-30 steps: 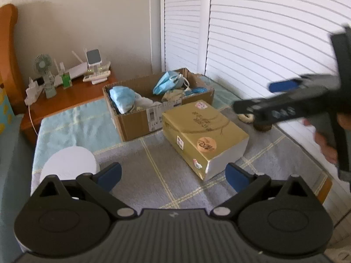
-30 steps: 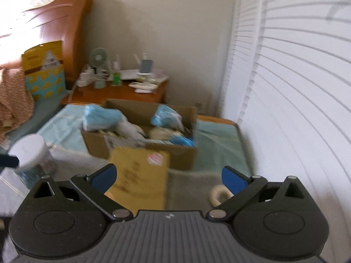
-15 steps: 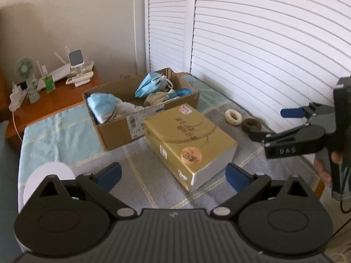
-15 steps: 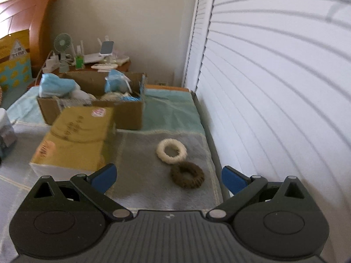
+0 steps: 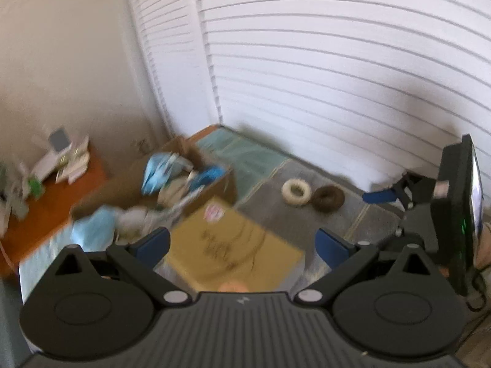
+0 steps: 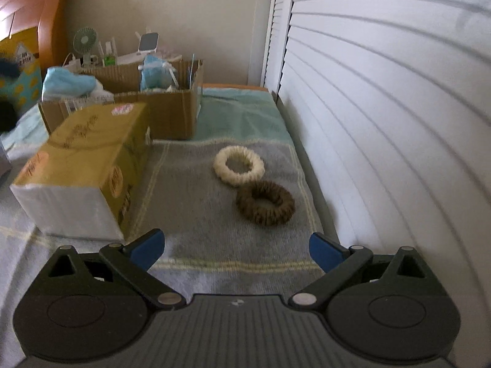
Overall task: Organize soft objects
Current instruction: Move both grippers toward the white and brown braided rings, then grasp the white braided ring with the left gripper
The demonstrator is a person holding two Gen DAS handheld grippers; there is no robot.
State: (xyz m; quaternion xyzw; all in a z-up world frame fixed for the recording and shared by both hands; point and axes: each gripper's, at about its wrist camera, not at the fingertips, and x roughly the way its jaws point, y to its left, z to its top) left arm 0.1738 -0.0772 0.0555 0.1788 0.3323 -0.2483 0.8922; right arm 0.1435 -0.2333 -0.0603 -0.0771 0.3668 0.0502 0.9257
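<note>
A cream knitted ring (image 6: 238, 165) and a brown knitted ring (image 6: 265, 203) lie side by side on the grey blanket (image 6: 190, 202) near the shuttered wall; both show in the left wrist view, cream ring (image 5: 296, 190), brown ring (image 5: 328, 198). My right gripper (image 6: 236, 250) is open and empty, low over the blanket just short of the brown ring. My left gripper (image 5: 242, 243) is open and empty above the gold box (image 5: 233, 245). The right gripper also shows in the left wrist view (image 5: 380, 197) at the right edge.
A cardboard box (image 6: 172, 107) holding blue and white soft items stands behind the gold box (image 6: 83, 159). White louvred doors (image 6: 383, 122) run along the right. A wooden bedside table (image 5: 49, 208) with small devices stands at the back left.
My right gripper has moved forward and down toward the two rings. My left gripper has swung right and over the gold box; its view is blurred.
</note>
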